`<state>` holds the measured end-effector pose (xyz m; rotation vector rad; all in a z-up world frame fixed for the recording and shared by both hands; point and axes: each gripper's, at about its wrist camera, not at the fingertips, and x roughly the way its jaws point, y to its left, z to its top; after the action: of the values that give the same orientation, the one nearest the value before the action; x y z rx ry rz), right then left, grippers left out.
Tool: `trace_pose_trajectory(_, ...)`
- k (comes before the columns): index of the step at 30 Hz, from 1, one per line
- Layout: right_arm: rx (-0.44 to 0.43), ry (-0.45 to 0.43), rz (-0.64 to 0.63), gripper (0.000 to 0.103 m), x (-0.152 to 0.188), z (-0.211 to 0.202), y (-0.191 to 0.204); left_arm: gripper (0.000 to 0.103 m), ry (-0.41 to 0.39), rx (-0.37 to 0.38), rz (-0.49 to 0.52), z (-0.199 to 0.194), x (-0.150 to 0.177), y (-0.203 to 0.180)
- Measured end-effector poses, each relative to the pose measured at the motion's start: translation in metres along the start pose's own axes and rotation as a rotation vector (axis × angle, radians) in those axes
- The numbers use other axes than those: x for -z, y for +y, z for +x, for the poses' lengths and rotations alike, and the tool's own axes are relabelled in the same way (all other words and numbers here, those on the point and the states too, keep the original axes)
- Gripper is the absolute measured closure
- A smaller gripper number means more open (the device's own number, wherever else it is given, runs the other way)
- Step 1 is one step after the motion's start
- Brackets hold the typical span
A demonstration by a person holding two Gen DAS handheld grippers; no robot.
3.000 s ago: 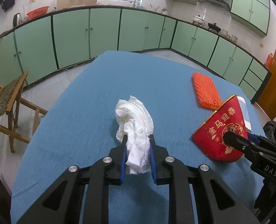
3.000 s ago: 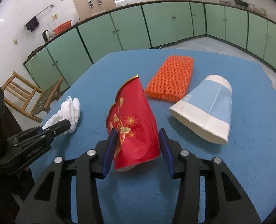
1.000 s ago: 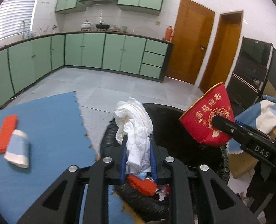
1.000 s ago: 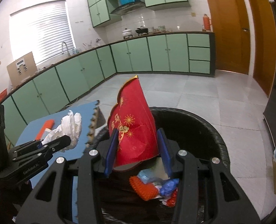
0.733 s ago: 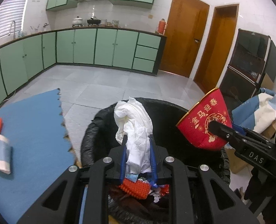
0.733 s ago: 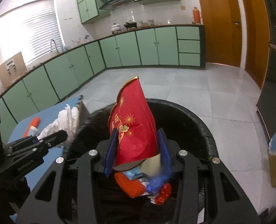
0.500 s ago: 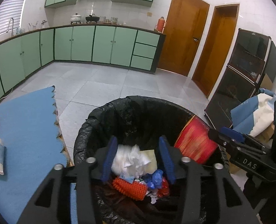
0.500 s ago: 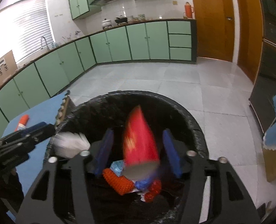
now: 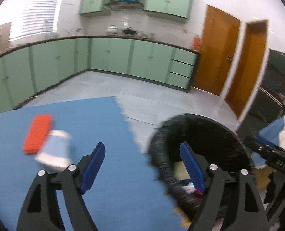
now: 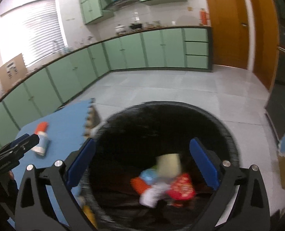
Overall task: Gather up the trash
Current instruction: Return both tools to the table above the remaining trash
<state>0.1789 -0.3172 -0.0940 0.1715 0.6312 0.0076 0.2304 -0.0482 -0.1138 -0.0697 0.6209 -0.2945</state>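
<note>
Left gripper [image 9: 142, 156] is spreading its blue-padded jaws, nothing between them, poised over the edge of the blue foam table mat [image 9: 111, 173]. The right gripper [image 10: 142, 163] is opening wide too, empty, hanging above the round black-lined trash bin [image 10: 215, 121], where a red printed paper piece [image 10: 182, 189] and a white crumpled tissue [image 10: 152, 192] lie among the rubbish. Left on the mat, touching each other: an orange ridged sponge-like pad [image 9: 38, 133] and a pale blue paper cup with white rims [image 9: 54, 154], on its side. Both look light. The cup should crush easily, so pinch gently across its body; the pad looks soft, best taken across its narrow width.
</note>
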Motion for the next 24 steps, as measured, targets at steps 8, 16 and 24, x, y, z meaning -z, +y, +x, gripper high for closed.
trace_pose_trajectory(8,-0.143,0.014,-0.124,0.007,-0.002,0.028,0.112,0.024,-0.031,-0.222,-0.077,-0.047,0.013,0.100)
trace_pose_trajectory(16,-0.211,0.042,-0.191,0.008,-0.004,0.065,0.186,0.024,-0.027,-0.340,-0.122,-0.061,0.029,0.162)
trace_pose_trajectory(24,-0.230,0.095,-0.258,0.008,0.008,0.107,0.244,0.024,-0.003,-0.393,-0.171,-0.063,0.048,0.201)
